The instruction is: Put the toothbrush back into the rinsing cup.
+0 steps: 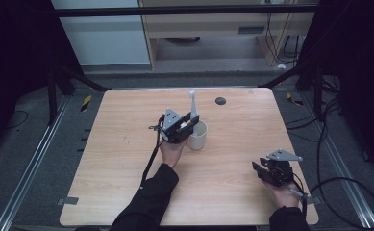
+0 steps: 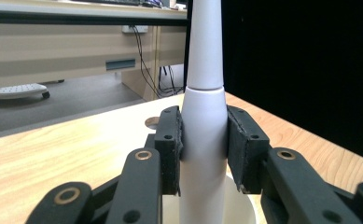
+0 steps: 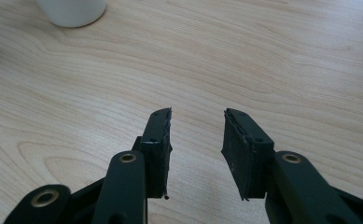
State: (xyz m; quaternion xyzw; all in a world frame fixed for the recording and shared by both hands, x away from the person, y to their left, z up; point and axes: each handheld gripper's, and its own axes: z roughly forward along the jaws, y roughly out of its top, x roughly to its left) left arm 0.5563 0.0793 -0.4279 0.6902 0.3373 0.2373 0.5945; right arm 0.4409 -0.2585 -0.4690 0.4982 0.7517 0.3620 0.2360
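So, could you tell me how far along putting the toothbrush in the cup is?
Done: the left gripper has clamped the white electric toothbrush upright, its base inside the white cup. In hand: lowering it. Left: releasing it. The right gripper is open over bare table.

toothbrush [image 2: 204, 116] top cut off by left gripper view's upper edge, lower end hidden inside cup [image 2: 237, 205]

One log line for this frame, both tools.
left tool: shut on electric toothbrush, upright over white cup | right tool: open, empty, above table
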